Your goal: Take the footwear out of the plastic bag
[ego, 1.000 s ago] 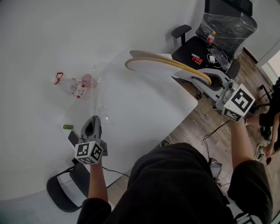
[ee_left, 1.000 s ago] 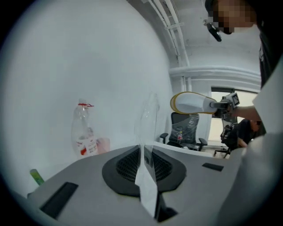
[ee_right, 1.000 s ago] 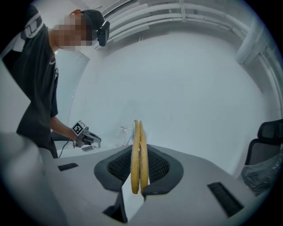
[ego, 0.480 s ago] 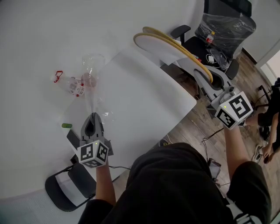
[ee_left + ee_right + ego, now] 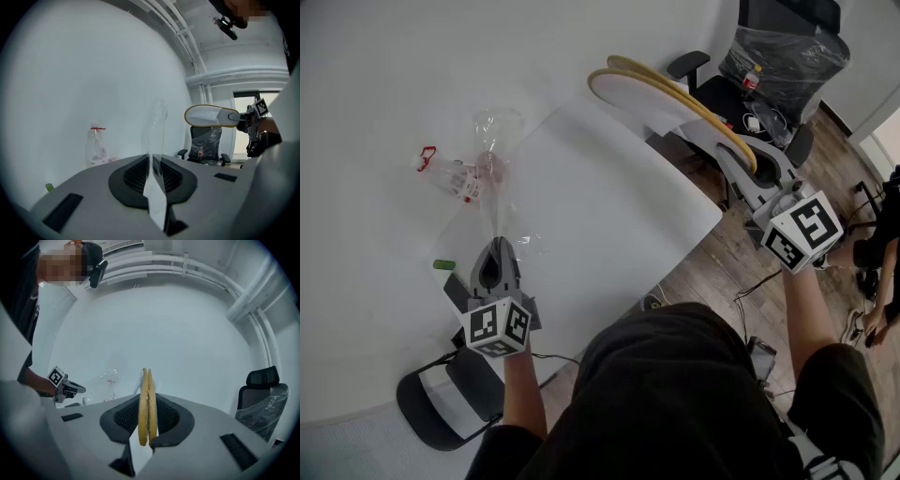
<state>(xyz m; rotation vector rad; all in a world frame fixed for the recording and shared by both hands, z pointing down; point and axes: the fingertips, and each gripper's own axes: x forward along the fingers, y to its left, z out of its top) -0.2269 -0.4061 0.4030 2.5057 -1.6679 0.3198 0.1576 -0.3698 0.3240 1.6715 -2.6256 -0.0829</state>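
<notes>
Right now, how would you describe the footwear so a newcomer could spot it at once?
Start at the white table and go to its edge nearest the black office chair. There the right hand-held gripper holds a pair of flat slippers pressed together. Their pale soles with yellow rims set them apart from the clear plastic bag in the left hand-held gripper.

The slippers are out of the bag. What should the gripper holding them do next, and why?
Probably lower the slippers onto the white table and let go. The right gripper is shut on both, in the air, clear of the plastic bag pinched in the left gripper.
</notes>
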